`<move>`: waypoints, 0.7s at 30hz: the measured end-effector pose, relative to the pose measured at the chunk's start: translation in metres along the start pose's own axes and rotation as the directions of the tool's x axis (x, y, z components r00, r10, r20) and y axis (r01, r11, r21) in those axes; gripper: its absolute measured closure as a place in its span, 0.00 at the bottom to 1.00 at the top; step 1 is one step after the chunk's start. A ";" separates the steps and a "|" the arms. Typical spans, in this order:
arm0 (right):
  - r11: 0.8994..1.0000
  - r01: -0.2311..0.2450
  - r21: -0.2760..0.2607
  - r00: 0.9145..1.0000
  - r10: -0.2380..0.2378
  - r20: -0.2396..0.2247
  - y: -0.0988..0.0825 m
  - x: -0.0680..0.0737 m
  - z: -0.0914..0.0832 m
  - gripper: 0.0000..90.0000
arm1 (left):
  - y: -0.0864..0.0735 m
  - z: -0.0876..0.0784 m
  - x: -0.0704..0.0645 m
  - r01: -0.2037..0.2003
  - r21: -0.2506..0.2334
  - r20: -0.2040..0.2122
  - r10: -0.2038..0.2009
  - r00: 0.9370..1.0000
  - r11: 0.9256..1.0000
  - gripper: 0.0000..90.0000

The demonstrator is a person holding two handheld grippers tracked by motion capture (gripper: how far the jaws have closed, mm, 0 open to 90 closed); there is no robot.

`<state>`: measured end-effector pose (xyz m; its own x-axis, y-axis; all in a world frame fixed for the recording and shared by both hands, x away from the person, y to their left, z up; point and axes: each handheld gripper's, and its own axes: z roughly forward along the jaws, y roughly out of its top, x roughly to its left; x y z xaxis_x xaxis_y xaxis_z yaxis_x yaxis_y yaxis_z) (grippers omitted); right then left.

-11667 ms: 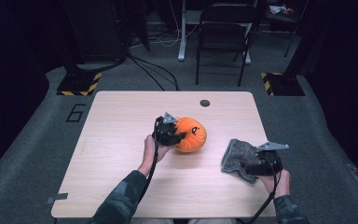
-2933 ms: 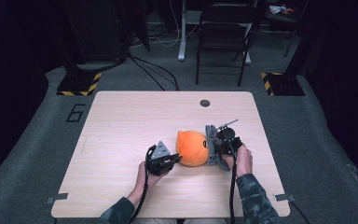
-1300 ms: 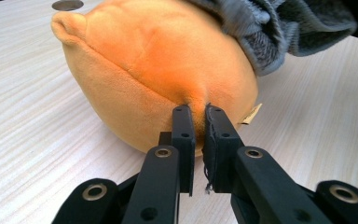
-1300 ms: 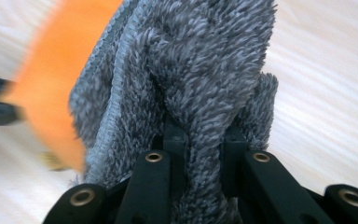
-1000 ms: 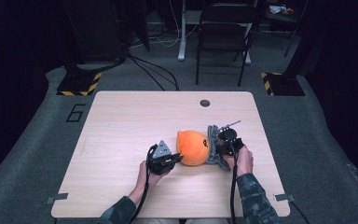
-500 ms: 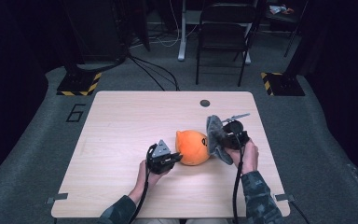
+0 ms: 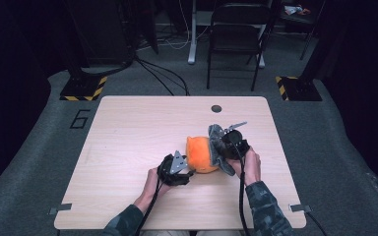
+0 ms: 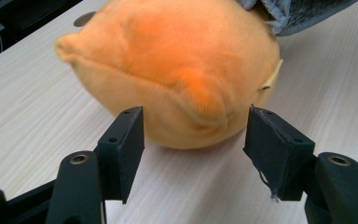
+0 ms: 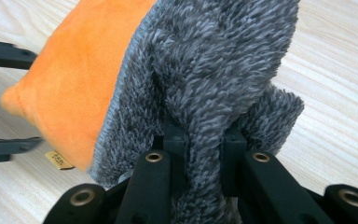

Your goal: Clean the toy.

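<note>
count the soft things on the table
2: an orange plush lying near the table's middle, and a grey cloth pinched in the right gripper, draped against the plush's right side.

We see a pale wooden table with rounded corners (image 7: 128, 142) standing on a grey carpeted floor (image 7: 34, 162). Near its far edge sits a small round dark grommet (image 7: 216, 108). To the left of the table a black number six (image 7: 80, 118) is marked on the carpet. Beyond the table, at the far side, stands a dark metal-framed chair (image 7: 237, 37), and beside it a pale upright post (image 7: 193, 29). Black cables (image 7: 157, 73) run across the floor towards the table's far edge. At far left and far right we find black bases edged with yellow-and-black hazard tape (image 7: 84, 88) (image 7: 298, 88). Dark curtains close the room in, and the light falls mostly on the table.
</note>
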<state>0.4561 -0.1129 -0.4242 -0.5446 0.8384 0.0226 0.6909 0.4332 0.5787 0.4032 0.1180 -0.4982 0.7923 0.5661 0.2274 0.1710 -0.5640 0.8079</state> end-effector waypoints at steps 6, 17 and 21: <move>1.000 -0.013 0.003 1.000 0.013 -0.013 0.000 -0.004 0.000 0.87 | -0.001 0.005 0.001 0.034 -0.029 0.011 -0.033 0.999 0.999 0.65; 0.997 -0.044 -0.065 0.998 0.041 -0.042 -0.001 -0.010 -0.028 0.87 | 0.008 0.004 0.004 0.145 -0.047 0.070 -0.141 0.988 0.988 0.85; 0.995 -0.029 -0.098 0.996 0.021 -0.085 0.006 -0.001 -0.042 0.87 | 0.012 -0.003 0.010 0.232 -0.067 0.113 -0.223 0.968 0.970 0.85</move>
<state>0.4408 -0.1245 -0.3862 -0.5687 0.8159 0.1043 0.6569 0.3742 0.6546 0.4111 0.1183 -0.4844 0.7952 0.6059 -0.0219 0.3106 -0.3761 0.8730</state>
